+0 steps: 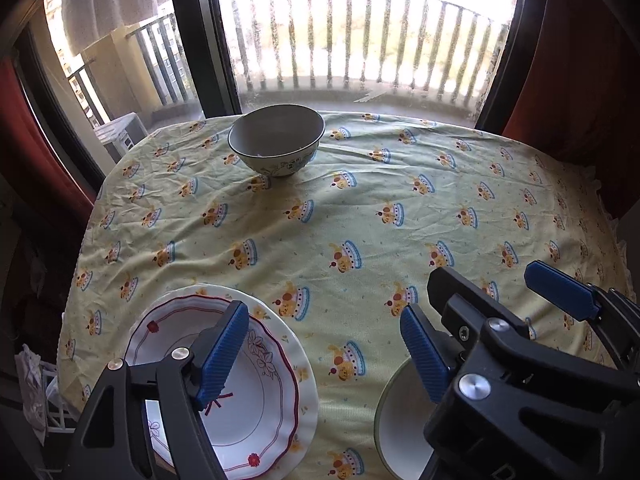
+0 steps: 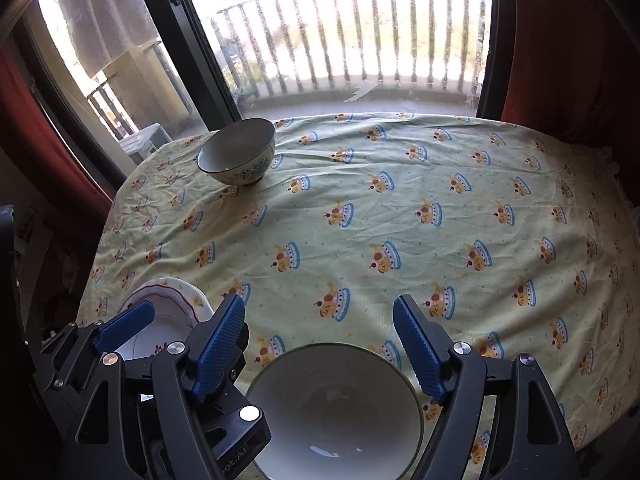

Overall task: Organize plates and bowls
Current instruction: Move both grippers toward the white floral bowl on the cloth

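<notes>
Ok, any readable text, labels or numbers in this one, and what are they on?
".AI": printed upside down on a black gripper block at the bottom edge; the characters beside it are too unclear to read.
"D": apparently a single letter on a black gripper body, cut off by the frame.
Far bowl, near bowl, stacked plates, tablecloth: patterns only, no words.
</notes>
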A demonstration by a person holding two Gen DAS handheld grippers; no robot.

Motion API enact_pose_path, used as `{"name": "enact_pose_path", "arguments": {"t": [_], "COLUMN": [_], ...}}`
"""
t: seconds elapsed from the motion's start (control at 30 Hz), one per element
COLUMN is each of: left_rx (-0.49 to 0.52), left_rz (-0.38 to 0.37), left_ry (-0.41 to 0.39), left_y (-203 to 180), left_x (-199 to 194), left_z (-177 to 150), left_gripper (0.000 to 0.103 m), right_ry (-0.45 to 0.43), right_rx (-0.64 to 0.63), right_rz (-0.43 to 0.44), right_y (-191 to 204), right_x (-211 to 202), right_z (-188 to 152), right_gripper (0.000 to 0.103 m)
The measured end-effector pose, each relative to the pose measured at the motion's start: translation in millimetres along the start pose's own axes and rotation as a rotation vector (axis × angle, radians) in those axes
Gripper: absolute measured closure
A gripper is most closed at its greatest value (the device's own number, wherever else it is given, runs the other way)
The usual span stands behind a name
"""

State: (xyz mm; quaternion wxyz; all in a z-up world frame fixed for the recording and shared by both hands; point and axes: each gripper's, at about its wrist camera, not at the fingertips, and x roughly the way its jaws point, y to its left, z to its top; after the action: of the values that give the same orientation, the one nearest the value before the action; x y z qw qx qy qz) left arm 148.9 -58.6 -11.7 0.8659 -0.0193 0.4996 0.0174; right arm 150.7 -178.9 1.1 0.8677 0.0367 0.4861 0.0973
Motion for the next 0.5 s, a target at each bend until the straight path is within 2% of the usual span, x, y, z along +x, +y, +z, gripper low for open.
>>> {"name": "enact_pose_path", "arguments": {"t": [0.5], "left_rx": [-0.020], "left_rz": [-0.032], "left_ry": [-0.082], "left_y": [64.6], "left_x": [27.2], "left_z": [106.5], "left_gripper": [0.023], "right_ry": [-0.085], "right_rx": [0.022], "right_rz": [-0.041], "right_y": [58.2], "right_x": [33.2], "right_z": [110.9], "right_gripper": [0.023]}}
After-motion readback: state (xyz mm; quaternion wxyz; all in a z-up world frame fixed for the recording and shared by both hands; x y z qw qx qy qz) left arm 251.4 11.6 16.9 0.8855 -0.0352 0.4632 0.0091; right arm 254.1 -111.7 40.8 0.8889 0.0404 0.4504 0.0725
